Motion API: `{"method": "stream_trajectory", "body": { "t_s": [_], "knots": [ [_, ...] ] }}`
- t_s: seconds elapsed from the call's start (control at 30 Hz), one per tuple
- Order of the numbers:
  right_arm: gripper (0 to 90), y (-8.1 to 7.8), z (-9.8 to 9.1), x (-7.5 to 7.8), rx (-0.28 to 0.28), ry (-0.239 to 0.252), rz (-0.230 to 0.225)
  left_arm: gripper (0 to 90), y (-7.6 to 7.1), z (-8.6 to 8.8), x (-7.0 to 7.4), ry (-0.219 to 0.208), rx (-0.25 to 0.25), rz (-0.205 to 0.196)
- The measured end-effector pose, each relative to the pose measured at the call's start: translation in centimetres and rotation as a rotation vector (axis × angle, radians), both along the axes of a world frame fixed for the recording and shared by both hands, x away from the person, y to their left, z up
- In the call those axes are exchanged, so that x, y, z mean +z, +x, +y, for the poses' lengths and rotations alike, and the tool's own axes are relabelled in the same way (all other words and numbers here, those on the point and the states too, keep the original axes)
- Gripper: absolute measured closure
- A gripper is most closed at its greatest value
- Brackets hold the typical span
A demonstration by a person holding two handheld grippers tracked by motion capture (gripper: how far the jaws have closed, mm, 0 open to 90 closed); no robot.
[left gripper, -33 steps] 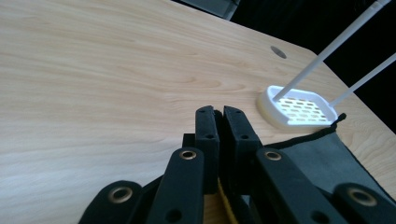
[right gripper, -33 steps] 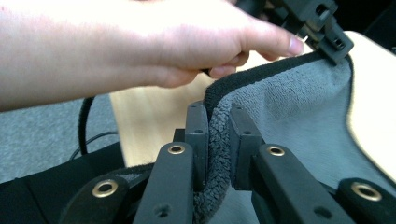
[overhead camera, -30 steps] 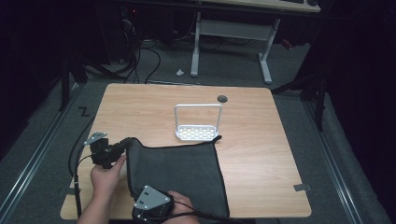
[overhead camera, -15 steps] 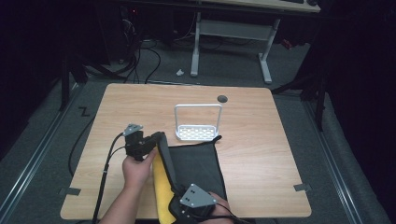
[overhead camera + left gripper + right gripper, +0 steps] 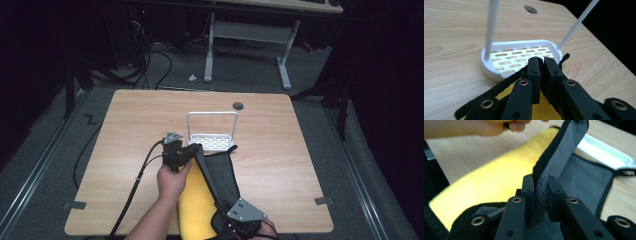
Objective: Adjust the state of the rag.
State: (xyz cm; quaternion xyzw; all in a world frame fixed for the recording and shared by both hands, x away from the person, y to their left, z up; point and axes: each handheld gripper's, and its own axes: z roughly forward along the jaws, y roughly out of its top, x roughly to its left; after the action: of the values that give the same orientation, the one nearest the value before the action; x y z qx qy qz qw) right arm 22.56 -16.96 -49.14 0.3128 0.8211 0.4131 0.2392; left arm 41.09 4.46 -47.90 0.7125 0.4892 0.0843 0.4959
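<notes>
A cloth (image 5: 220, 172), dark grey on one face and yellow on the other, lies at the near middle of the wooden table (image 5: 300, 150). Its left edge is lifted and pulled over to the right, which bares the yellow side (image 5: 195, 205). My left gripper (image 5: 192, 150) is shut on the far corner, just in front of a white perforated stand (image 5: 212, 142). In the left gripper view the jaws (image 5: 542, 61) pinch the cloth's black hem over the yellow (image 5: 544, 105). My right gripper (image 5: 222, 220) is shut on the near corner; the grey fleece (image 5: 559, 160) rises between its jaws (image 5: 540, 185).
The white stand (image 5: 519, 56) has a tall wire hoop and sits at the table's centre. A round cable hole (image 5: 238, 105) lies behind it. Tape marks (image 5: 75, 205) sit at the near corners. A desk frame (image 5: 250, 35) stands on the floor beyond.
Both grippers have carried the cloth's left edge to the right, folding it over itself. The yellow underside, hidden a second ago, now shows. The stand has not moved.
</notes>
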Motion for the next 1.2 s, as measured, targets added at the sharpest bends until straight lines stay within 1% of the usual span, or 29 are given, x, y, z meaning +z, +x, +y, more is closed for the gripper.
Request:
{"method": "stream_trajectory", "body": {
  "t_s": [0.07, 0.2, 0.3, 0.33, 0.43, 0.5, 0.63, 0.67, 0.73, 0.77, 0.83, 0.87, 0.93, 1.0, 1.1, 1.2],
  "knots": [
    [79.3, -0.1, -0.5, -0.3, -0.008, -0.009, 0.015, 83.6, 0.1, -0.8, -0.1, 0.017, -0.009, 0.002],
    [78.2, -0.2, -1.5, -0.7, -0.024, -0.016, 0.036, 83.1, 0.3, -1.8, -0.4, 0.019, -0.008, 0.020],
    [76.5, -0.2, -2.0, -1.1, -0.035, -0.029, 0.058, 82.7, 0.6, -2.6, -0.9, 0.055, -0.019, 0.035],
    [76.1, -0.2, -2.2, -1.3, -0.038, -0.037, 0.073, 82.3, 0.6, -2.8, -1.0, 0.057, -0.023, 0.040],
    [74.3, -0.4, -2.6, -1.7, -0.048, -0.049, 0.094, 81.8, 0.8, -3.6, -1.2, 0.062, -0.033, 0.044],
    [73.5, -0.5, -2.9, -1.7, -0.058, -0.051, 0.098, 81.9, 0.9, -4.2, -1.2, 0.062, -0.045, 0.040],
    [70.9, -0.9, -3.4, -1.4, -0.073, -0.041, 0.089, 81.5, 0.9, -5.4, -1.2, 0.056, -0.069, 0.036],
    [69.4, -0.9, -3.5, -1.4, -0.075, -0.036, 0.085, 80.5, 0.9, -5.6, -1.2, 0.057, -0.077, 0.033],
    [64.9, -1.0, -3.8, -1.3, -0.090, -0.027, 0.080, 76.1, 0.9, -6.1, -1.3, 0.032, -0.087, 0.041],
    [62.7, -1.0, -4.0, -1.2, -0.101, -0.023, 0.065, 73.2, 0.9, -6.2, -1.3, 0.027, -0.098, 0.042],
    [60.8, -1.0, -4.2, -1.0, -0.117, -0.006, 0.052, 67.8, 0.8, -6.4, -1.4, 0.003, -0.118, 0.047],
    [59.6, -1.0, -4.4, -0.8, -0.132, 0.002, 0.044, 65.0, 0.8, -6.5, -1.4, 0.003, -0.123, 0.047],
    [59.5, -0.9, -4.5, -0.9, -0.139, 0.006, 0.040, 61.1, 0.6, -6.5, -1.4, 0.002, -0.133, 0.045],
    [59.5, -0.8, -4.5, -1.0, -0.141, -0.002, 0.047, 59.1, 0.4, -6.3, -1.3, 0.002, -0.145, 0.037],
    [59.7, -0.7, -4.3, -1.1, -0.129, -0.011, 0.047, 58.2, -0.2, -5.7, -1.1, -0.001, -0.155, 0.027],
    [60.1, -0.6, -4.2, -1.2, -0.128, -0.015, 0.050, 58.3, -0.8, -4.6, -1.0, 0.016, -0.164, 0.017]
  ]
}}
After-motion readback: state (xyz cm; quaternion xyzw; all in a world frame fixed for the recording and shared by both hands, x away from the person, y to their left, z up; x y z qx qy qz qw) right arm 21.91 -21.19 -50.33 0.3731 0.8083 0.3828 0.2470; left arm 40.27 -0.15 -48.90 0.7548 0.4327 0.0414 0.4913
